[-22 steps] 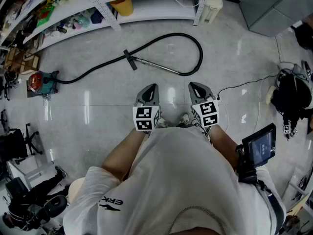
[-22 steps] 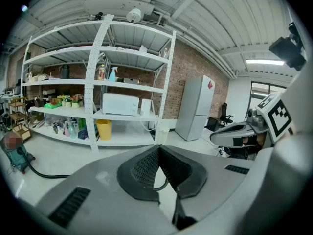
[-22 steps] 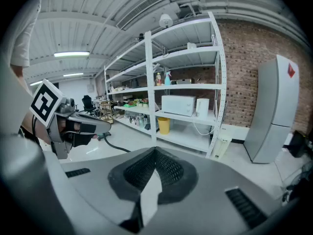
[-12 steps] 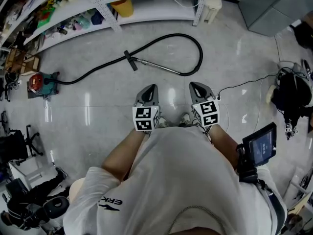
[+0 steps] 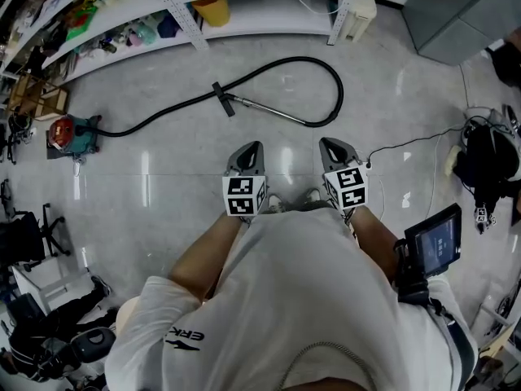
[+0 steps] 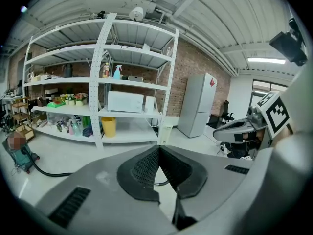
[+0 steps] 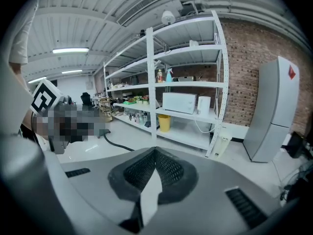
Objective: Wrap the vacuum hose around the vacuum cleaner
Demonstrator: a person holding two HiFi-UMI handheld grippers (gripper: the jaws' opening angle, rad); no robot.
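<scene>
A small red and teal vacuum cleaner (image 5: 69, 134) stands on the grey floor at the far left of the head view, also seen low left in the left gripper view as the vacuum cleaner (image 6: 18, 152). Its black hose (image 5: 175, 105) snakes right to a handle (image 5: 222, 99), then a metal wand (image 5: 269, 112), and loops round in a black curve (image 5: 335, 88). My left gripper (image 5: 251, 148) and right gripper (image 5: 333, 145) are held side by side in front of my body, well short of the hose. Both are shut with nothing between the jaws.
White shelving (image 5: 244, 10) with a yellow bin (image 5: 211, 9) and bottles runs along the far wall. A grey fridge (image 5: 456, 10) stands at the far right. Black cables and bags (image 5: 484, 161) lie at the right; chairs and gear (image 5: 41, 300) crowd the near left.
The view has shifted slightly, so the hose and vacuum cleaner sit a little lower in the picture. Both grippers keep the same pose, still shut.
</scene>
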